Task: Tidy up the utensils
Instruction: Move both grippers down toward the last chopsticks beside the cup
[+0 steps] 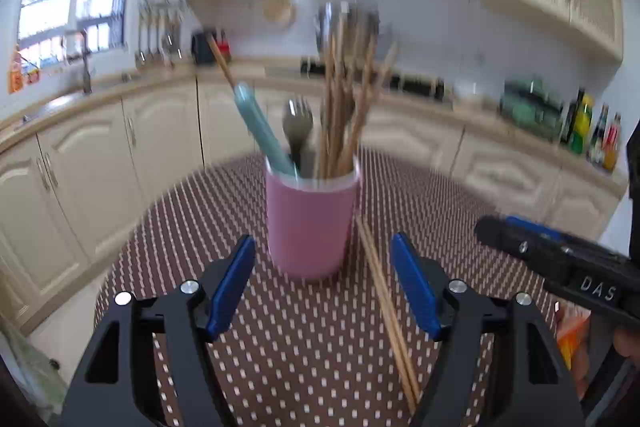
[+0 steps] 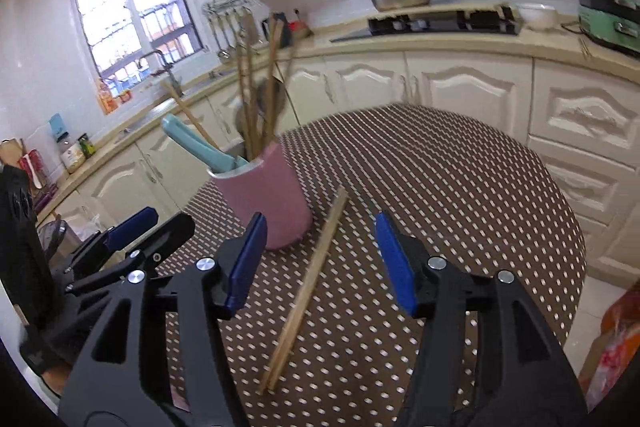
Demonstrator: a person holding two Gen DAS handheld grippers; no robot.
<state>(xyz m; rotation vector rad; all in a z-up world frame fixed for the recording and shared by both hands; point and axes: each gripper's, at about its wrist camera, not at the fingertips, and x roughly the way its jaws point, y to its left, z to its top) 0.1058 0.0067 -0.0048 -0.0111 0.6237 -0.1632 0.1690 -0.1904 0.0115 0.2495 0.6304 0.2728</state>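
A pink cup (image 1: 311, 223) stands on the dotted brown table (image 1: 280, 347). It holds several wooden chopsticks (image 1: 344, 107), a grey fork (image 1: 298, 123) and a teal-handled utensil (image 1: 260, 127). A pair of chopsticks (image 1: 386, 303) lies flat on the table right of the cup. My left gripper (image 1: 322, 283) is open and empty just in front of the cup. In the right wrist view the cup (image 2: 268, 199) is ahead left and the loose chopsticks (image 2: 306, 287) lie between the fingers of my open, empty right gripper (image 2: 320, 263).
The right gripper (image 1: 560, 259) shows at the right edge of the left wrist view. The left gripper (image 2: 132, 231) shows at the left of the right wrist view. Cream cabinets (image 2: 440, 87) and a counter surround the table. An orange packet (image 2: 616, 343) sits lower right.
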